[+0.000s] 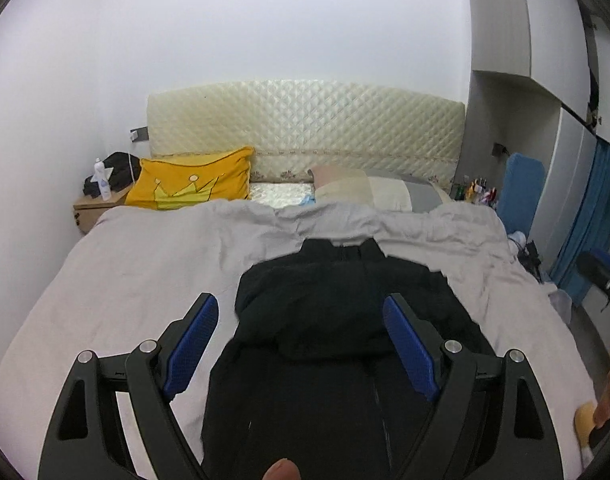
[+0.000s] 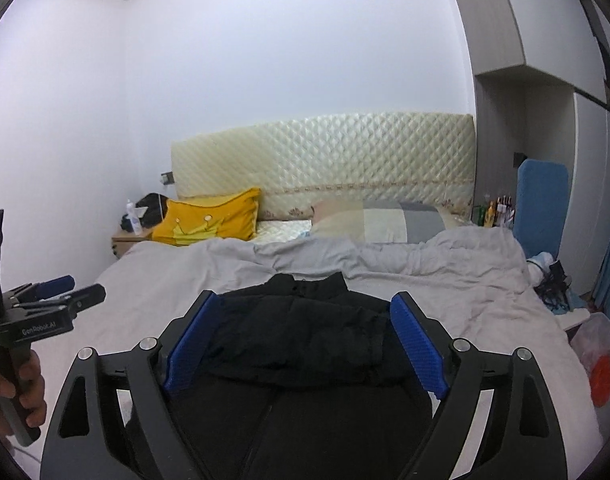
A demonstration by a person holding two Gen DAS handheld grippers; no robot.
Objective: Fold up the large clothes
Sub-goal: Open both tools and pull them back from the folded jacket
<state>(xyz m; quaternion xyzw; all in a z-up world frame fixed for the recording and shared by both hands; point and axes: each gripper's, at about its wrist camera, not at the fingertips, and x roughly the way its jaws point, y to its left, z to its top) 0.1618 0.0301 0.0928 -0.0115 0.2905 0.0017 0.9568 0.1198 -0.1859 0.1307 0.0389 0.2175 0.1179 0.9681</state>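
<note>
A large black jacket [image 1: 337,300] [image 2: 305,332] lies on the light grey bed sheet [image 1: 125,280] [image 2: 465,312], its collar toward the headboard and its upper part folded over into a bunched layer. My left gripper [image 1: 300,300] hovers above it, open, with nothing between its blue pads [image 1: 193,344]. My right gripper [image 2: 305,298] is also open above the jacket and holds nothing. In the right wrist view the left gripper [image 2: 81,288] appears at the left edge, held up by a hand [image 2: 25,380]. A thumb [image 1: 281,470] shows at the bottom of the left wrist view.
At the head of the bed are a yellow crown pillow [image 1: 193,184] [image 2: 213,220], a patchwork pillow [image 1: 369,190] [image 2: 385,220] and a quilted headboard [image 1: 305,120]. A nightstand [image 1: 93,204] with a bottle stands left. Clutter, a plastic bag [image 2: 597,344] and a blue curtain [image 1: 585,216] line the right side.
</note>
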